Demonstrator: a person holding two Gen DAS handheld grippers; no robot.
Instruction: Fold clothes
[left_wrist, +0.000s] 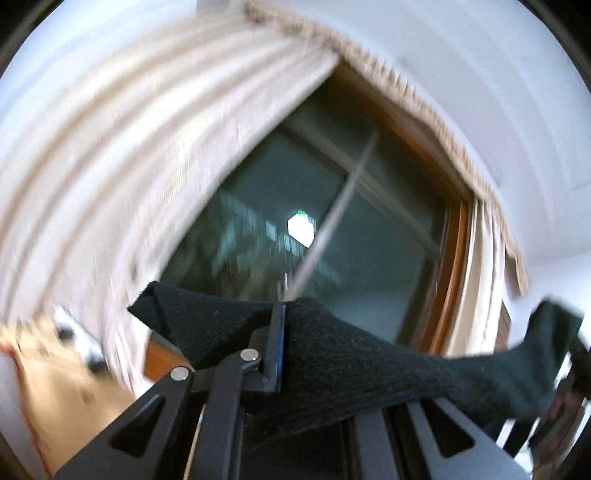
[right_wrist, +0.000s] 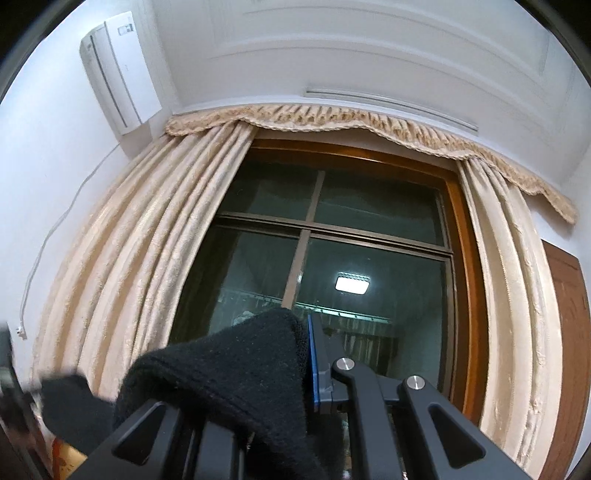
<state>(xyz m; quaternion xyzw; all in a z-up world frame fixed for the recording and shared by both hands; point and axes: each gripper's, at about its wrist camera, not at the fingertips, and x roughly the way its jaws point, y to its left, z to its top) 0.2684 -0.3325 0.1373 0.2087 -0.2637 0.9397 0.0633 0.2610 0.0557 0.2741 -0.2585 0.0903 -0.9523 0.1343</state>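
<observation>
— Black sock (right_wrist: 236, 373): fuzzy knit, matt. Curtains (right_wrist: 122, 266): cream cloth, ribbed, faintly shiny.

— Window frame (right_wrist: 465, 236): varnished wood, glossy. Pane dark, reflective. Right gripper (right_wrist: 312, 363): matt black plastic, bright metal pins, blue pad.

Black tool (left_wrist: 282, 314) arms, silver pivot screws, blue pads.

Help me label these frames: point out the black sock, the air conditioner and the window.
black sock (left_wrist: 332, 354): left wrist view, knit middle.
air conditioner (right_wrist: 120, 72): right wrist view, front panel.
window (right_wrist: 369, 258): right wrist view, glass pane.
</observation>
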